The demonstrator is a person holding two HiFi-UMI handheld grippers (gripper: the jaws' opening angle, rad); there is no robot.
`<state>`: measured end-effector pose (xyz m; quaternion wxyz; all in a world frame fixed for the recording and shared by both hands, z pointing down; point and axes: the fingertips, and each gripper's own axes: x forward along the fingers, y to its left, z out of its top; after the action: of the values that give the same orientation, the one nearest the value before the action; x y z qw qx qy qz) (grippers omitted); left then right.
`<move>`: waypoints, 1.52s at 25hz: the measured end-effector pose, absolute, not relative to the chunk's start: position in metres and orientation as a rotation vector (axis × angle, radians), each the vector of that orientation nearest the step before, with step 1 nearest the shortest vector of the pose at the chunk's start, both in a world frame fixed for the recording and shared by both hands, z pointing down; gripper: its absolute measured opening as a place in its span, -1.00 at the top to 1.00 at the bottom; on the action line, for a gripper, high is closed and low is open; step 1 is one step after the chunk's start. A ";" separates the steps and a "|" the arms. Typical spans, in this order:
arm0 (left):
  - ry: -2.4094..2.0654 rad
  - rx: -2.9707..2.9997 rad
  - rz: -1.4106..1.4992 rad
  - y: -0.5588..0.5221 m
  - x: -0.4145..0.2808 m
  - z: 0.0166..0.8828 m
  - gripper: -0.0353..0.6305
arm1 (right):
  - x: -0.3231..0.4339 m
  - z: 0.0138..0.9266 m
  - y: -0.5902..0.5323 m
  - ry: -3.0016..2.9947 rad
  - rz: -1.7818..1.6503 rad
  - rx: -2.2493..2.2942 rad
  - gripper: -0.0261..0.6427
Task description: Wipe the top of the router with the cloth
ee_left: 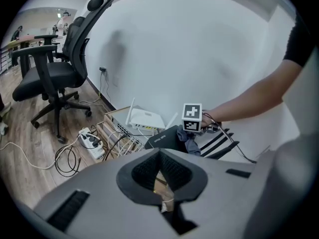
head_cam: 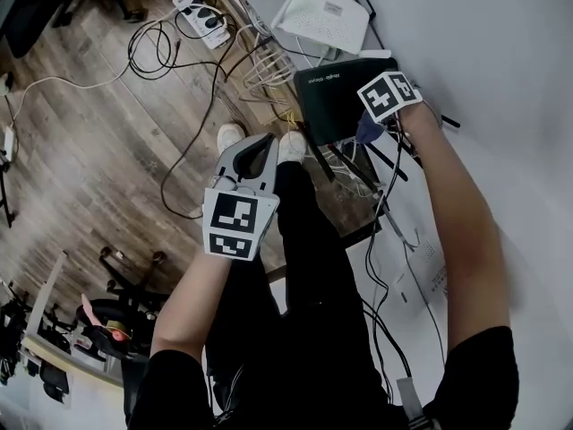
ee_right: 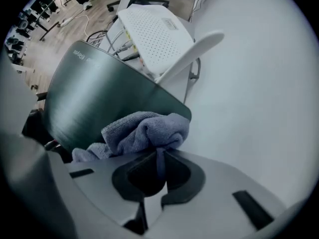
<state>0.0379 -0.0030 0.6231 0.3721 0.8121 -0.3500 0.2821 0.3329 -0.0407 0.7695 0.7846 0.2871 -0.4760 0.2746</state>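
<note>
Jaws of your right gripper [ee_right: 157, 156] were clamped on the cloth [ee_right: 144, 131], bunched against the near right corner of the router [ee_right: 99, 93].

Your left gripper [ee_left: 160, 156] had its jaws together with nothing between them and hung over your legs, well apart from the router. Wiping looked barely under way. The cloth covered only that one corner, and most of the dark top, out to the far left, was left to sweep. No view showed which parts were already clean. A white router [head_cam: 322, 16] sat just beyond, cables [head_cam: 260, 70] tangled along the left, and black antennas [ee_left: 219, 143] lay near right, all likely to crowd a long stroke. A power strip [head_cam: 201, 12] and a chair [ee_left: 55, 73] stood farther left.
</note>
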 end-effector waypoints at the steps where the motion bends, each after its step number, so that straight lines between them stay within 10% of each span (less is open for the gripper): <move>1: -0.904 2.076 0.724 -0.004 0.036 0.624 0.89 | 0.333 0.770 -0.047 -1.026 0.572 0.631 0.90; 38: -0.940 2.050 0.690 -0.007 0.018 0.628 0.89 | 0.188 0.757 -0.069 -1.439 0.619 0.577 0.90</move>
<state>0.0178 -0.0071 0.6276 0.3815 0.8036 -0.3682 0.2704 0.1876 -0.0691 0.7573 0.6712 0.2563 -0.6389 0.2749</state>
